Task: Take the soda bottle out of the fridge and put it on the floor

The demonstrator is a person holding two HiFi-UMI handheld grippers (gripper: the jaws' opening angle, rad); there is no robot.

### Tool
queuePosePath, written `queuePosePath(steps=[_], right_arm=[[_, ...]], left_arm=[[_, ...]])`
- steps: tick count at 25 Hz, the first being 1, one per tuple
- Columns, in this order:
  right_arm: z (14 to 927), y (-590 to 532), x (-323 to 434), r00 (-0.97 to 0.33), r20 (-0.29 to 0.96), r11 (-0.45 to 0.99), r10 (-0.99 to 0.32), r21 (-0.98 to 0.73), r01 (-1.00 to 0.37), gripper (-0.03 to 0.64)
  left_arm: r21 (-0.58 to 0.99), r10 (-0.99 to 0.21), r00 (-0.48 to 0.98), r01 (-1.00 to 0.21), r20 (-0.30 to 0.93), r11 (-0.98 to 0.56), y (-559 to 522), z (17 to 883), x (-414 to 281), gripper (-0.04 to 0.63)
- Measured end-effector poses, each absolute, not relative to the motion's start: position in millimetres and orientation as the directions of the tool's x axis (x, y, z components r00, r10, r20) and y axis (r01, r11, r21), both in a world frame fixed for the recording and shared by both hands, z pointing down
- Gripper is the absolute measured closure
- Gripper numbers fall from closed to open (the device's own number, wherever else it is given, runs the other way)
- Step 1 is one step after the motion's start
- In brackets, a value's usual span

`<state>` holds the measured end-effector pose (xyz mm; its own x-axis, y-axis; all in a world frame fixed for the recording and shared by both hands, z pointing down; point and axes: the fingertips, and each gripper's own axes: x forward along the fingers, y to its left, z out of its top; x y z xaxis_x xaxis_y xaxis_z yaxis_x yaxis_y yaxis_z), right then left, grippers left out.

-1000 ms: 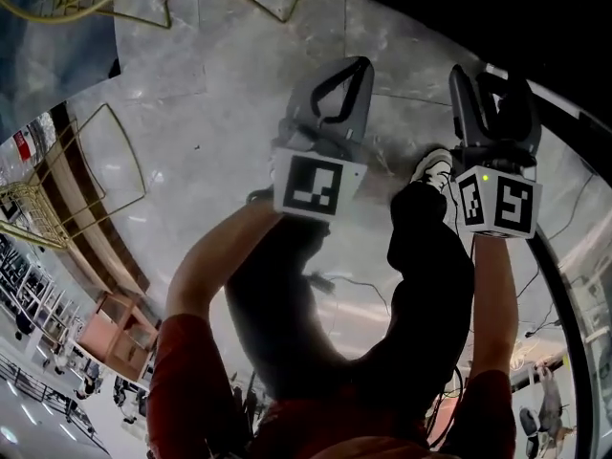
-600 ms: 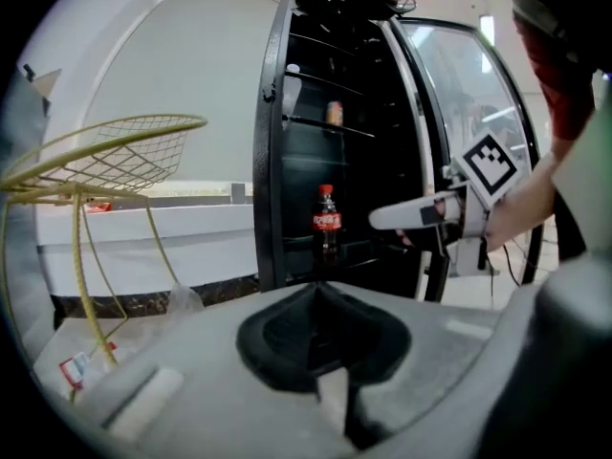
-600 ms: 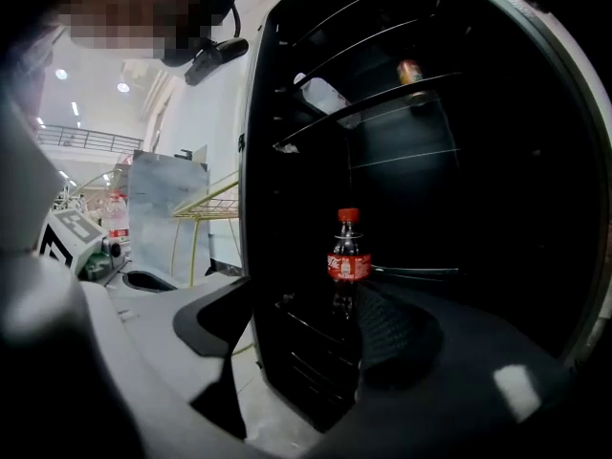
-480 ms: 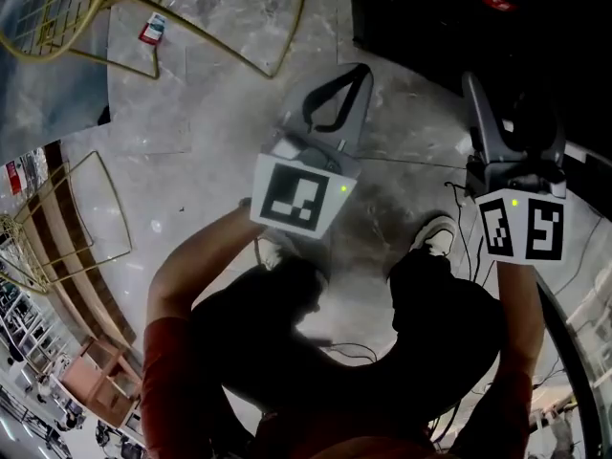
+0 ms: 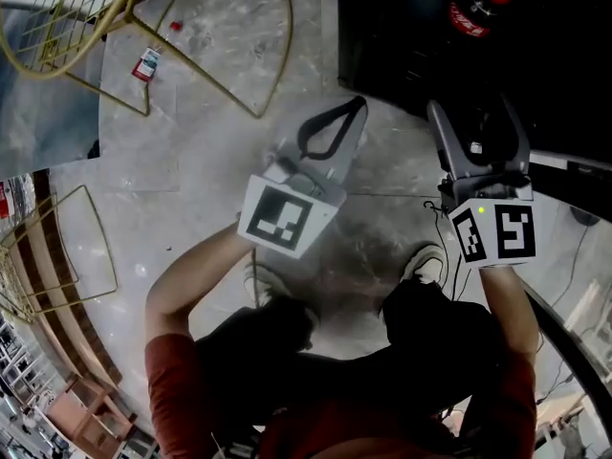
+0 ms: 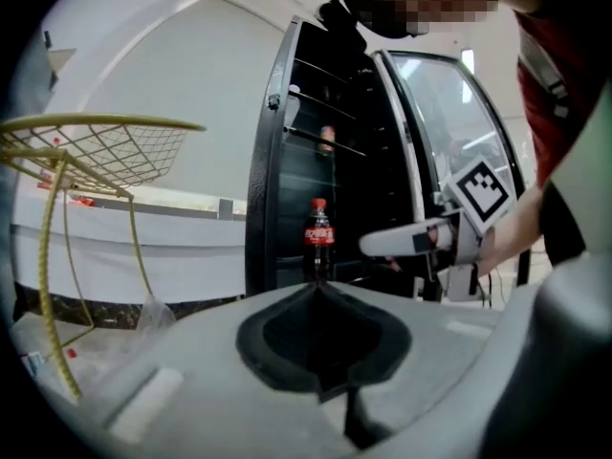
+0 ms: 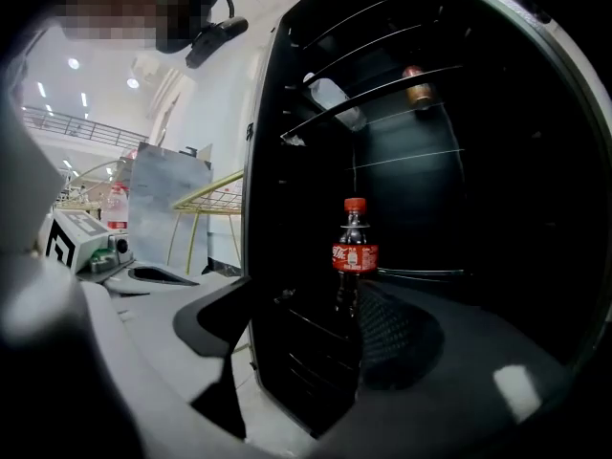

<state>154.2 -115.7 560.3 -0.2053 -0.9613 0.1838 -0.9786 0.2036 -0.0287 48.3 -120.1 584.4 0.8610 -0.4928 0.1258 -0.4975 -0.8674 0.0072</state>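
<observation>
Right gripper (image 5: pixel 470 113), jaws wide, empty, is facing the upright soda bottle (image 7: pixel 355 251) standing straight ahead inside the fridge (image 7: pixel 263 161); left gripper (image 5: pixel 356 109), closed, is sitting farther off.

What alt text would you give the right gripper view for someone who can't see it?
A dark plastic soda bottle with a red cap and label stands upright inside the open black fridge, straight ahead of the spread fingers of the right gripper, untouched.

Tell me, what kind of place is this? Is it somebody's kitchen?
Probably not a kitchen; it looks more like a big shop or hall. There is a tall black display fridge with a glass door, a shiny stone floor, and gold wire-frame furniture.
</observation>
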Motion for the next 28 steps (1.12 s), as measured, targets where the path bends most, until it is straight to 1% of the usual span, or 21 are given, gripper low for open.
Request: queuePosePath(steps=[4, 7, 12, 17, 22, 28], right_arm=[[566, -115, 154, -0.193, 0.187, 0.191, -0.963, -0.029, -0.981, 0.29], [569, -116, 158, -0.169, 0.183, 0.167, -0.968, -0.029, -0.986, 0.291], [572, -126, 165, -0.156, 0.19, 0.14, -0.969, -0.096, -0.986, 0.29], [573, -137, 176, -0.12, 0.178, 0.11, -0.977, -0.064, -0.992, 0.29], [574, -156, 175, -0.116, 0.191, 0.115, -0.975, -0.012, -0.993, 0.29], [571, -180, 191, -0.066, 0.19, 0.06, -0.98, -0.037, -0.998, 0.29]], left_arm=[[-0.026, -0.496, 0.859, -0.497, 0.126, -0.868, -122, 592, 47, 0.595], [-0.03, -0.471, 0.874, -0.471, 0.122, -0.882, -120, 592, 53, 0.595], [-0.03, -0.453, 0.883, -0.453, 0.122, -0.891, -119, 595, 62, 0.595], [0.0, -0.452, 0.882, -0.456, 0.133, -0.89, -121, 602, 65, 0.595], [0.033, -0.461, 0.879, -0.467, 0.121, -0.883, -125, 608, 64, 0.595], [0.025, -0.458, 0.878, -0.465, 0.136, -0.885, -125, 616, 65, 0.595]])
